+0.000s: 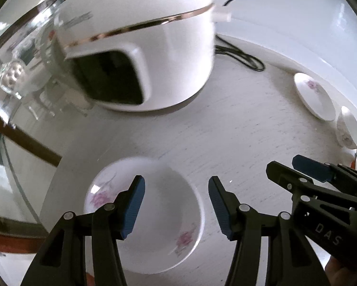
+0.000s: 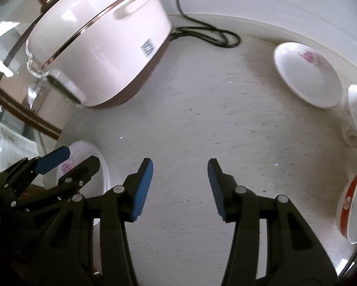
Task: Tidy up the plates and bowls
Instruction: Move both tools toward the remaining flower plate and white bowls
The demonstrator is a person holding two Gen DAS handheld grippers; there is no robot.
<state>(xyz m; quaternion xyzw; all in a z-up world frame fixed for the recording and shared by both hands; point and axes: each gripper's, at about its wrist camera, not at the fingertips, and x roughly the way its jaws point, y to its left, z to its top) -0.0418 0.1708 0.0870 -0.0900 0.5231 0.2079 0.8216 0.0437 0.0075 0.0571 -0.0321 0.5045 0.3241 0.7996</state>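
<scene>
- Judging from how the dishes lie, sorting has barely begun: every piece sits apart on the table (image 2: 202, 119), none stacked.
- Left of the cooker (image 1: 140, 47), a glass pane and wooden frame close off the table's edge.
- Just in front of the cooker, the near plate (image 1: 154, 214), white with pink flowers, lies under the left gripper (image 1: 176, 205), whose jaws stand wide open and hold nothing; one finger hangs over the plate's middle, the other beyond its rim.
- The right gripper (image 2: 180, 188) hovers over bare tabletop beside it, equally wide open and empty.
- Right of the cooker, well apart, a second flowered plate (image 2: 307, 76) rests by the wall.
- Beyond that plate come a white bowl (image 2: 356, 116) and a red-sided bowl (image 2: 352, 202) at the table's far right.
- Left to do, apparently: gather plates together and bowls together.
- The cooker's bulk and its looped black cord (image 2: 209, 35) crowd the back, though the middle stretch between plates looks passable.
</scene>
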